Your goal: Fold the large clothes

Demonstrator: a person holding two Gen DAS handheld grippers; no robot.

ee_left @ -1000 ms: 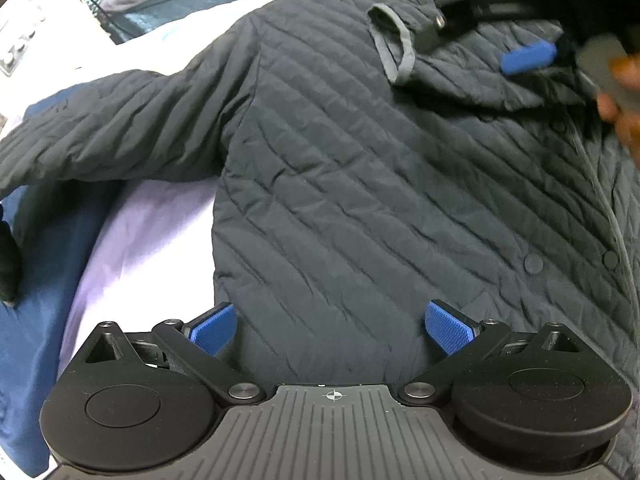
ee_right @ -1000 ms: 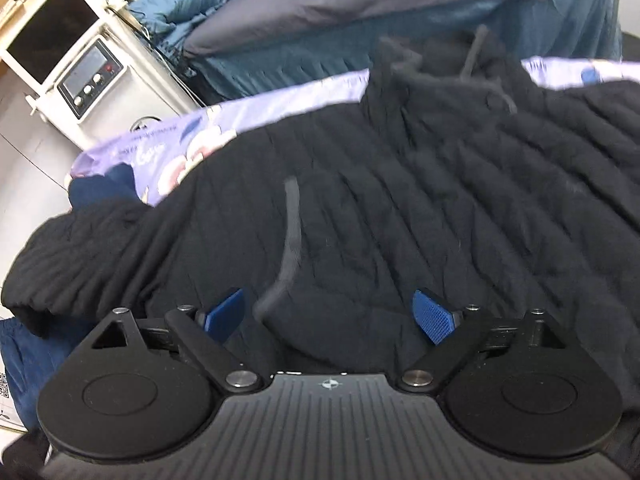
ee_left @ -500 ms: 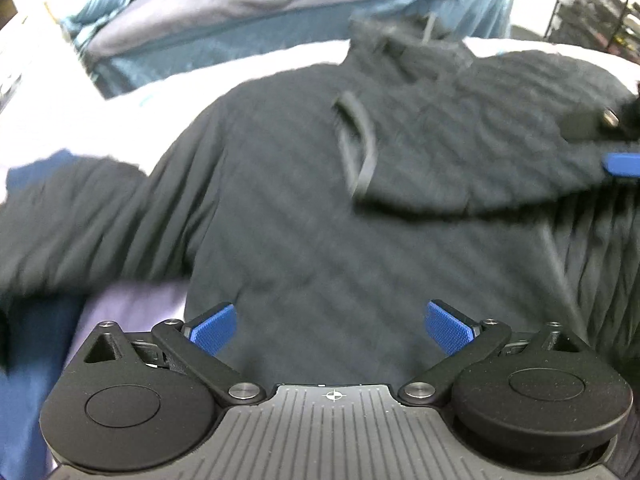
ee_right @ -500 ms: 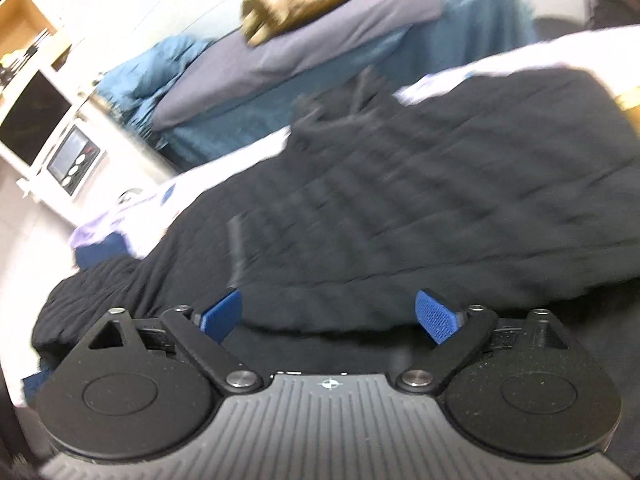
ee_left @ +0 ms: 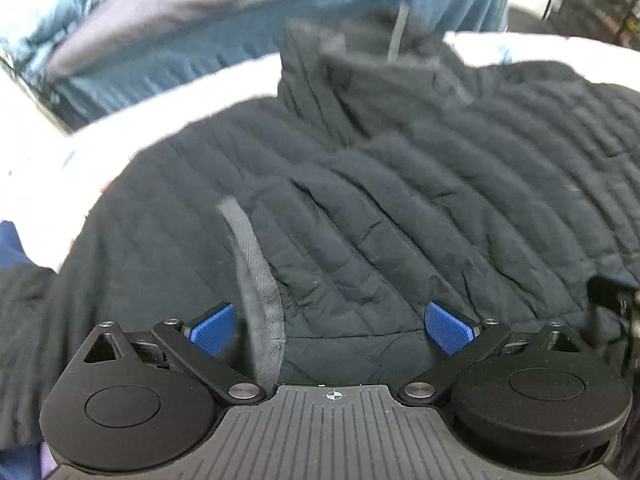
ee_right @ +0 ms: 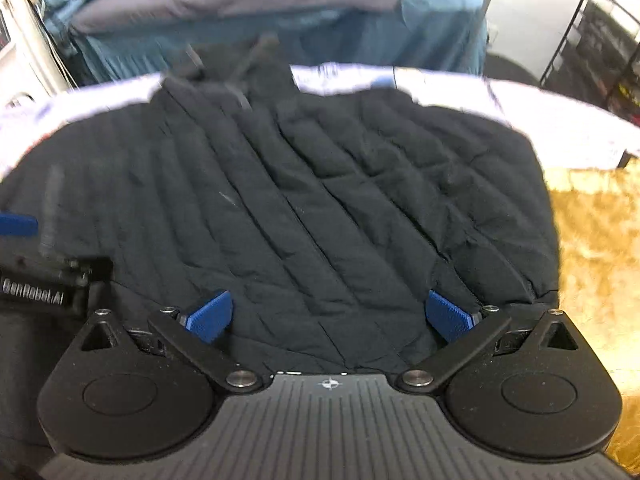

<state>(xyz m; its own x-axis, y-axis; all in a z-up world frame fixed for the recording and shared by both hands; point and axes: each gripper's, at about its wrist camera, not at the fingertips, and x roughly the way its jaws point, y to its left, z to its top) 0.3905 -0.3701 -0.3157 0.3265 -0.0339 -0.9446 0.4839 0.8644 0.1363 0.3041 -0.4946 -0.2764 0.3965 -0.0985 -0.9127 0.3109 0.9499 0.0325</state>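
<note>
A dark quilted jacket (ee_left: 400,208) lies spread on a pale sheet, collar at the far side; it also fills the right wrist view (ee_right: 304,208). A folded-over panel with a grey strap (ee_left: 256,288) lies across its body. My left gripper (ee_left: 332,328) is open and empty, low over the jacket's near edge, the strap between its fingers. My right gripper (ee_right: 330,318) is open and empty over the jacket's near right part. The left gripper shows at the left edge of the right wrist view (ee_right: 44,280); part of the right one shows at the far right of the left wrist view (ee_left: 616,300).
A pale sheet (ee_right: 560,128) covers the surface around the jacket. Behind stands a blue-draped table (ee_right: 280,20) piled with grey and blue cloth. A golden-brown furry surface (ee_right: 596,248) lies at right. A black wire rack (ee_right: 600,40) stands at the back right.
Both grippers have pulled back toward the jacket's near edge and stayed open. The folded panel now lies across the body, and the views tilted up toward the collar.
</note>
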